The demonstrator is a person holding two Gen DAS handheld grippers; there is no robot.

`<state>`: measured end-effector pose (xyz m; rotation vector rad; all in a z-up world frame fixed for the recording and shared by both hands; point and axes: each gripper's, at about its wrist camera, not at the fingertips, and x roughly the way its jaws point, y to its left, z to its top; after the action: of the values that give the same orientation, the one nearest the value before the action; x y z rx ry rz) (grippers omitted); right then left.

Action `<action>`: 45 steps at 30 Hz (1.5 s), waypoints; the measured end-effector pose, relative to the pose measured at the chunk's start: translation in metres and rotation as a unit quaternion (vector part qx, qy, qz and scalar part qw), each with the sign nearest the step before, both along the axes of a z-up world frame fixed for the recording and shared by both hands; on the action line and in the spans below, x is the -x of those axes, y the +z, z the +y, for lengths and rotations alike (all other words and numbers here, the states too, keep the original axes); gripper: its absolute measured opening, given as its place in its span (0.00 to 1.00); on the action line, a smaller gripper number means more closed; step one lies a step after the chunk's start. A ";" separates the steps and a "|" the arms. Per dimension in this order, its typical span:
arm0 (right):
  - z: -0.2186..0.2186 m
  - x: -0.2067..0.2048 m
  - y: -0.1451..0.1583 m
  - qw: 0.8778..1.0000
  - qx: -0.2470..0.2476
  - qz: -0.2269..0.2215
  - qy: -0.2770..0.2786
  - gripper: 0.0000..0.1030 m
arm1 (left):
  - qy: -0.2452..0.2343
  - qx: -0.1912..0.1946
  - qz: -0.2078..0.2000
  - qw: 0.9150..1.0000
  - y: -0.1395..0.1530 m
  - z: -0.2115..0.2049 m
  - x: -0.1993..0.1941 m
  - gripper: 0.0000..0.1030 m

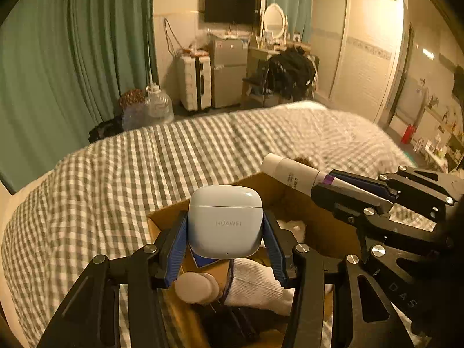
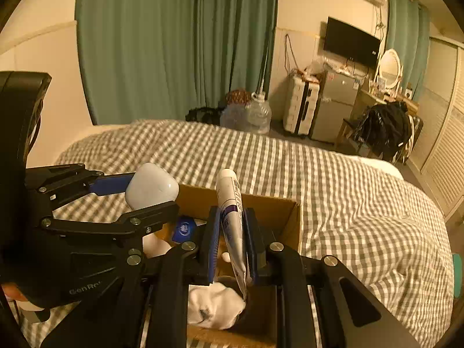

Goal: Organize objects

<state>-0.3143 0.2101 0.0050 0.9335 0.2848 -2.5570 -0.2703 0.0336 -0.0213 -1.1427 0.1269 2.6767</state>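
My left gripper (image 1: 225,226) is shut on a white Huawei earbuds case (image 1: 225,220) and holds it above an open cardboard box (image 1: 327,232) on the bed. The case also shows in the right wrist view (image 2: 150,187). My right gripper (image 2: 232,240) is shut on a white tube with a purple band (image 2: 230,211), cap pointing away, above the same box (image 2: 278,206). In the left wrist view the tube (image 1: 293,174) sticks out of the right gripper (image 1: 327,184). Inside the box lie a white sock (image 1: 255,284), round pads (image 1: 195,287) and a blue packet (image 2: 183,229).
The box sits on a bed with a grey-checked cover (image 1: 145,159). Beyond the bed stand green curtains (image 1: 72,58), water jugs (image 1: 158,107), a white suitcase (image 1: 194,82), a small fridge (image 1: 229,72), and a chair with dark clothes (image 1: 290,72).
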 end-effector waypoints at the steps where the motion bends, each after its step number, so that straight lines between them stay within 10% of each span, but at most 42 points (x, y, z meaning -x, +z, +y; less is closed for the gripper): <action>1: 0.001 0.005 -0.006 1.000 -0.001 -0.005 -0.001 0.15 | 0.001 0.003 -0.005 1.000 -0.006 0.001 0.002 0.49; 24: 0.026 0.044 -0.084 0.997 0.007 -0.077 -0.029 0.16 | -0.004 0.021 -0.059 0.998 -0.071 0.000 0.019 0.51; 29: 0.033 0.042 -0.076 0.996 0.027 -0.065 -0.045 0.47 | 0.002 0.024 -0.033 0.999 -0.056 -0.001 0.011 0.71; 45: 0.042 -0.011 0.020 0.995 0.077 0.002 -0.067 0.61 | 0.032 0.034 0.067 0.997 0.054 -0.002 -0.053 0.85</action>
<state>-0.3038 0.2524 0.0251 0.9170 0.0248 -2.6579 -0.2169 0.0313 0.0328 -1.0018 0.2096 2.8264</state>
